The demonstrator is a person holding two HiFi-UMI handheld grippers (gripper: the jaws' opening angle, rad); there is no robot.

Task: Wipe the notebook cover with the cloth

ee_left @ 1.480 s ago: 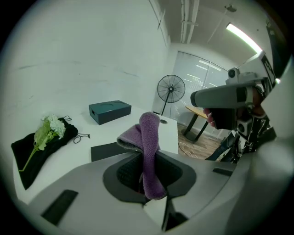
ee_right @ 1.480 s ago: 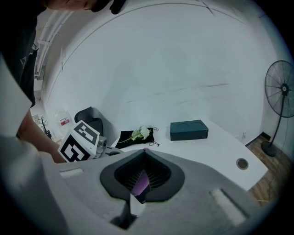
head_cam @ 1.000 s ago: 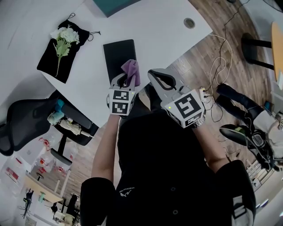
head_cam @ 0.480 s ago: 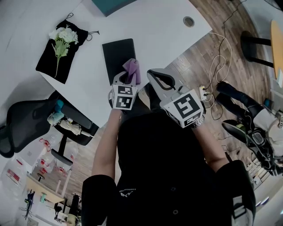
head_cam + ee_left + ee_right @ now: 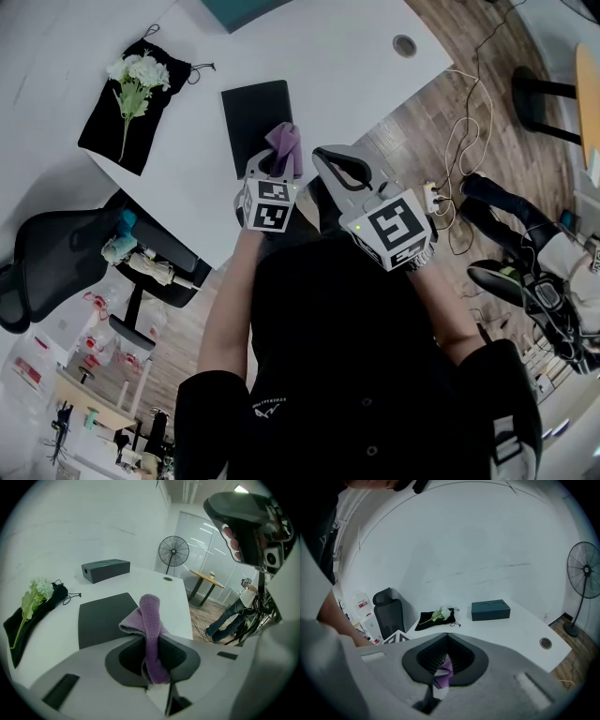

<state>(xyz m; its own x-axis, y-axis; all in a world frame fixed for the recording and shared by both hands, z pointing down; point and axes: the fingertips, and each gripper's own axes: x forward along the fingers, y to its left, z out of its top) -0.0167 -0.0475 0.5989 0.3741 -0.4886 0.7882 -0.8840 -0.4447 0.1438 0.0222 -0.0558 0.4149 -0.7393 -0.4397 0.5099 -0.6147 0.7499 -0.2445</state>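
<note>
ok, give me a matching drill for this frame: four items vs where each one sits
1. cloth
2. notebook
3. flowers
4. teal box

A. lying on the black pouch
B. flat on the white table, near the person
C. clamped in the left gripper
D. at the table's far side

Pairs: 1-C, 2-B, 3-A, 4-D

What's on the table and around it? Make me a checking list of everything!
Surface: white table, round cable hole.
Job's things: black notebook lying flat; purple fluffy cloth over its near corner.
Clutter: black pouch with white flowers; dark teal box.
Tools: left tool shut on the cloth; right tool shut, empty.
Cables: white cables on the wooden floor.
Surroundings: black office chair; standing fan.
</note>
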